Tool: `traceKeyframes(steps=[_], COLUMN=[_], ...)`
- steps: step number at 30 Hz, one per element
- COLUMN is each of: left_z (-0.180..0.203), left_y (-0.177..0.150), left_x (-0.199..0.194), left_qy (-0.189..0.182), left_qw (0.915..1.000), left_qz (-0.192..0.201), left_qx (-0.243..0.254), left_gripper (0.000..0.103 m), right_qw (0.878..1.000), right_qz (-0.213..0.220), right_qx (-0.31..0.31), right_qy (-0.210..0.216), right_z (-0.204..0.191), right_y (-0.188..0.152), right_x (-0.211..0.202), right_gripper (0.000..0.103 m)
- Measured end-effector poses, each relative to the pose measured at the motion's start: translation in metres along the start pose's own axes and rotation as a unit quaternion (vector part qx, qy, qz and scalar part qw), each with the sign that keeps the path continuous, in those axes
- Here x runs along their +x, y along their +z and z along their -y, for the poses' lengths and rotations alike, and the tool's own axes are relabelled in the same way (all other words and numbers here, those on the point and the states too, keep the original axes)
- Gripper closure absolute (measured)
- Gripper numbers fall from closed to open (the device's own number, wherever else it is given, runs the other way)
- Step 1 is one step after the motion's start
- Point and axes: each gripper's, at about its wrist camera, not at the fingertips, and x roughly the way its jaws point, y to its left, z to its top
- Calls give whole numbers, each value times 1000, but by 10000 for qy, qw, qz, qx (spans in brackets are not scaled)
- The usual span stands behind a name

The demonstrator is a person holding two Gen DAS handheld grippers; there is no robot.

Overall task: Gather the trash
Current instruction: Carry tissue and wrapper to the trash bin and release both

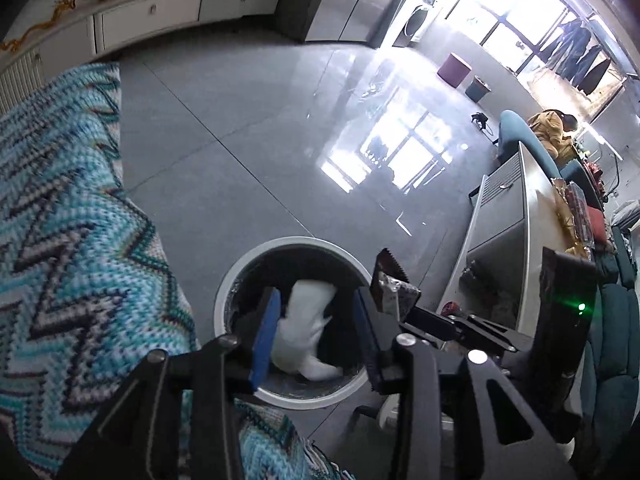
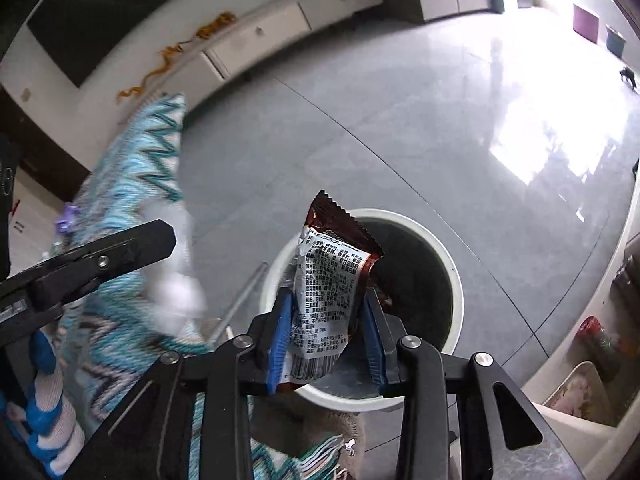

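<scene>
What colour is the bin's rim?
White, around a dark inside; the bin shows best in the right wrist view.

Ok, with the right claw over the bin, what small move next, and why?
Probably open the right claw a little wider: the snack wrapper stands between its pads, seemingly loose, right above the mouth of the white bin, so it should fall in. The white tissue below the left claw looks to be inside the bin's mouth.
</scene>
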Motion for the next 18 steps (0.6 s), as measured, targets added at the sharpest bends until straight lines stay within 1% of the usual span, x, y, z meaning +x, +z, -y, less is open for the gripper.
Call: traceKeyframes(steps=[2,4,5,6,7,9,12,15,18], left_z=[-3,-4,-4,-6,-7,-4,6,17,27], left_y=[1,0,0,-3,-6,-10,-19,-27,-41], left_x=[6,5,4,-3,-9,-25,-59,-88,-120], left_qy=[-54,-78,-59,-19,5,55,188,152,240], left_qw=[10000,9999,9999,9999,9998,9990,9950,9918,9872], left_qz=[-46,-7,49,129,195,438,943,1163,1434], left_qx=[-69,-100,-82,-43,-15,60,278,511,650], left_gripper=[55,55,55,55,55,55,55,55,55], right_qw=[9999,9998,9997,9997,9996,9996,9996,9992,9985], right_qz=[-61,-66,-49,-32,-10,70,237,379,547], right_qx=[84,136,142,142,147,163,121,80,-13], right_qy=[-132,-163,-186,-207,-221,-208,-119,-26,61], right_z=[5,10,10,9,9,9,4,-2,-14], right_y=[0,-1,-1,0,-1,-1,-3,-10,-19], right_x=[9,9,11,11,10,4,-13,-34,-58], right_gripper=[61,60,58,55,55,55,55,55,55])
